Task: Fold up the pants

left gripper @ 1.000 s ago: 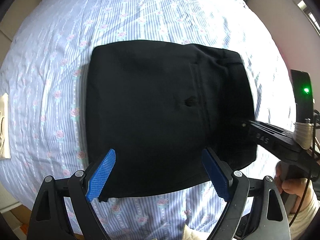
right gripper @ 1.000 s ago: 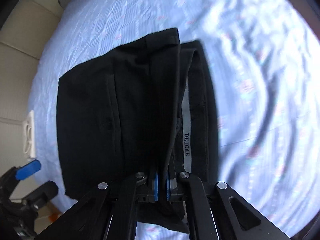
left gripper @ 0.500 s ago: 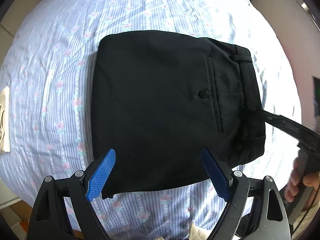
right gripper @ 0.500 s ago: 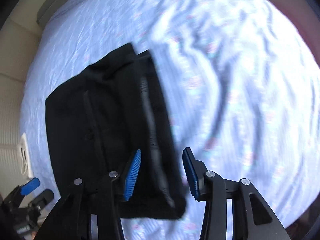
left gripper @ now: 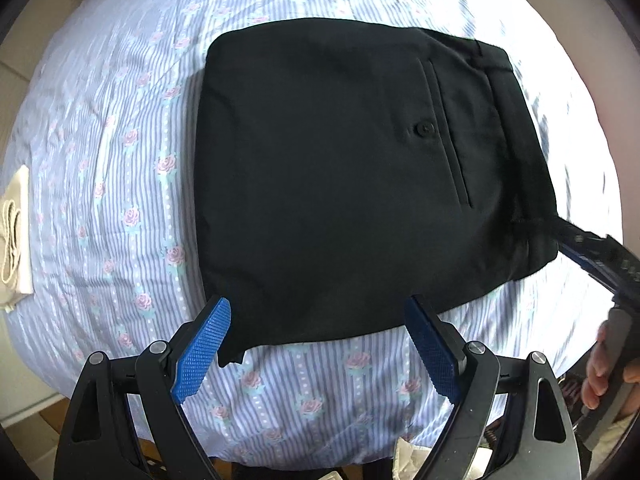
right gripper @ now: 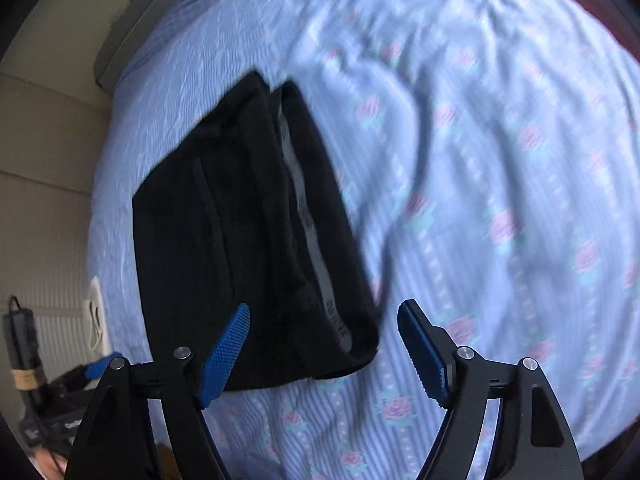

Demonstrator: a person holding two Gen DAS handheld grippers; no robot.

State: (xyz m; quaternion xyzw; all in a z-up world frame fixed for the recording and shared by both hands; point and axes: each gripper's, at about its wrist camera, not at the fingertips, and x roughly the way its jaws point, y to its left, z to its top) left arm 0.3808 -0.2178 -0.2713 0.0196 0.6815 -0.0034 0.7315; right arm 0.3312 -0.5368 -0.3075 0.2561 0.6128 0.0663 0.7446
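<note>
The black pants (left gripper: 352, 176) lie folded into a flat rectangle on the bed, back pocket and button facing up, waistband at the right. My left gripper (left gripper: 318, 344) is open and empty, just above the fold's near edge. In the right wrist view the pants (right gripper: 248, 248) lie to the left, the waistband with its grey inner band toward me. My right gripper (right gripper: 324, 348) is open and empty, above the waistband's near corner. It also shows in the left wrist view (left gripper: 596, 256), by the pants' right corner.
The bed is covered by a blue striped sheet with pink roses (left gripper: 120, 184), its near edge just below my left gripper. A cream cloth item (left gripper: 14, 236) lies at the bed's left edge. Wrinkled sheet (right gripper: 500, 160) spreads to the right of the pants.
My right gripper let go of the waistband, opened wide and pulled back. The waistband dropped flat onto the fold. My left gripper stayed open and drew back slightly.
</note>
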